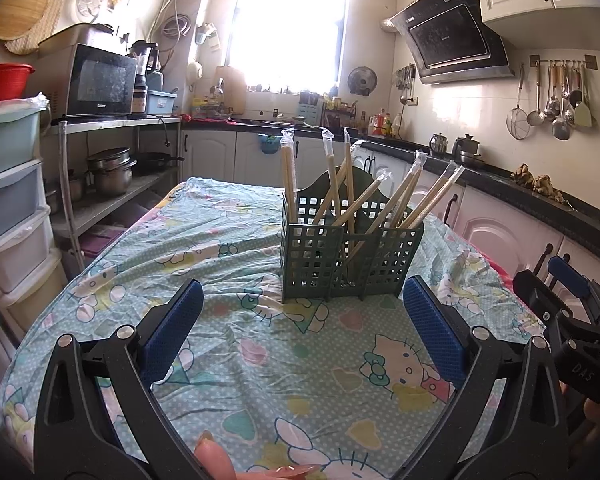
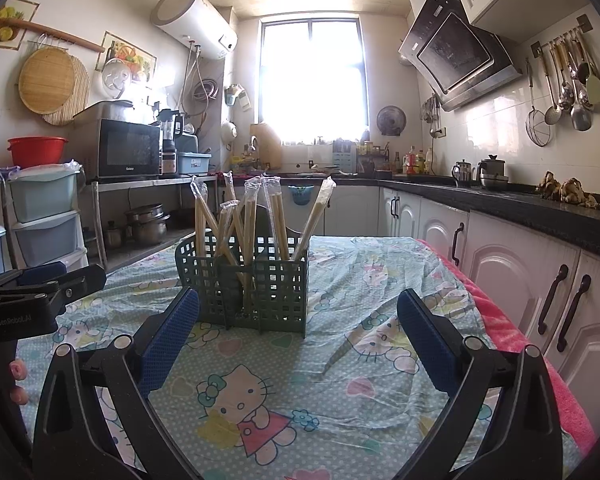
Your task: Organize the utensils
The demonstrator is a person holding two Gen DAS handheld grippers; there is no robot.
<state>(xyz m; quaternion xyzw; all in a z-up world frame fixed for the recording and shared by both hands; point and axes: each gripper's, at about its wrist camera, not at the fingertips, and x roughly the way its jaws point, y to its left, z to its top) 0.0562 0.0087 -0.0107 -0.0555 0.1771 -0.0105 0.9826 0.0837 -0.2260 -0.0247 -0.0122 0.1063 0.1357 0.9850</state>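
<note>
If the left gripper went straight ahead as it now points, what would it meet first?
Probably the green utensil caddy holding wrapped chopsticks. The left gripper is open, with only tablecloth between its jaws and the caddy; depth is uncertain.

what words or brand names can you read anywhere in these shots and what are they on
"GenRoboT.AI" (last letters unclear): on the black body of the left gripper, seen from the right wrist view.
"DAS": on the black body of the right gripper, seen from the left wrist view.
"Galanz": apparently, small, on the microwave front.
Range hood logo and sticker: too small to read.
Water heater markings: blurred.
</note>
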